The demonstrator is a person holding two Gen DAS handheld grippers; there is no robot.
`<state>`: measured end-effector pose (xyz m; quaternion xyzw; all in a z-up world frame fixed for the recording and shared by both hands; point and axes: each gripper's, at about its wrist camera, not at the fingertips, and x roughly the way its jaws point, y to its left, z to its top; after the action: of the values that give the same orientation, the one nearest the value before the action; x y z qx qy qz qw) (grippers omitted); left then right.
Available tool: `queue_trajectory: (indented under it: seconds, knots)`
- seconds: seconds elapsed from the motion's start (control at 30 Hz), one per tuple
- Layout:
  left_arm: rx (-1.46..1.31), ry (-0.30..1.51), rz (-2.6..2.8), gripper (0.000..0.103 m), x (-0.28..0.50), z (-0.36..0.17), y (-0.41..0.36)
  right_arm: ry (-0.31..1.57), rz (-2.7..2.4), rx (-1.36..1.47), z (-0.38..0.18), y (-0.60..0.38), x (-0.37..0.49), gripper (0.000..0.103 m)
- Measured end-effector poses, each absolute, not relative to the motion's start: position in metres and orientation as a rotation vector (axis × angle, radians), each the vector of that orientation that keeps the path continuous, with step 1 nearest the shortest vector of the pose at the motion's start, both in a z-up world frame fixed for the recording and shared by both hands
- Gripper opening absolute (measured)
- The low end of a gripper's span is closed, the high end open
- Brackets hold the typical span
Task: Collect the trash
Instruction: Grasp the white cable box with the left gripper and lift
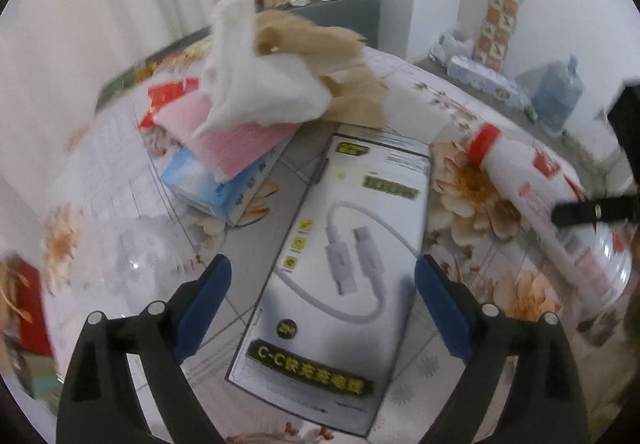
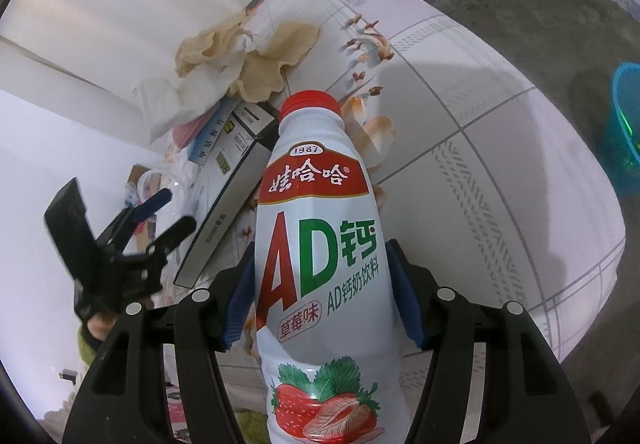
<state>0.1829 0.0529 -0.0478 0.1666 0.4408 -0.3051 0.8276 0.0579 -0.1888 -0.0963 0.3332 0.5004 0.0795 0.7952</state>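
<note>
Honestly, my right gripper [image 2: 322,296] clamps the smooth milk bottle [image 2: 320,244] and it could slip, while my left gripper [image 1: 322,308] gapes over the cable box [image 1: 340,264].

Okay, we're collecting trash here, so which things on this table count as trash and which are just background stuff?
Trash to collect:
- strawberry milk drink bottle, held in the right claw
- cable box, below the open left claw
- crumpled white tissue
- brown paper
- blue carton

Just lying about:
- water jug
- blue bin
</note>
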Motion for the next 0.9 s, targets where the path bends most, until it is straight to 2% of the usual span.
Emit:
queue_trajectory:
  seconds: [0.23, 0.47, 0.53, 0.6, 0.9]
  knots:
    - [0.135, 1.111, -0.678, 0.093, 0.19, -0.067, 0.068, 1.072, 0.19, 0.714, -0.098, -0.191, 0.057, 0.059]
    - [0.214, 1.062, -0.592, 0.093, 0.15, -0.066, 0.06, 1.067, 0.2, 0.715, -0.097, -0.193, 0.056, 0.059]
    - [0.228, 1.043, -0.585, 0.087, 0.138, -0.066, 0.06, 1.068, 0.199, 0.708, -0.097, -0.193, 0.056, 0.059]
    - [0.239, 1.051, -0.544, 0.087, 0.127, -0.066, 0.057, 1.069, 0.197, 0.701, -0.096, -0.192, 0.056, 0.059]
    - [0.076, 1.157, -0.503, 0.087, 0.081, -0.06, 0.067, 1.092, 0.197, 0.687, -0.095, -0.19, 0.054, 0.059]
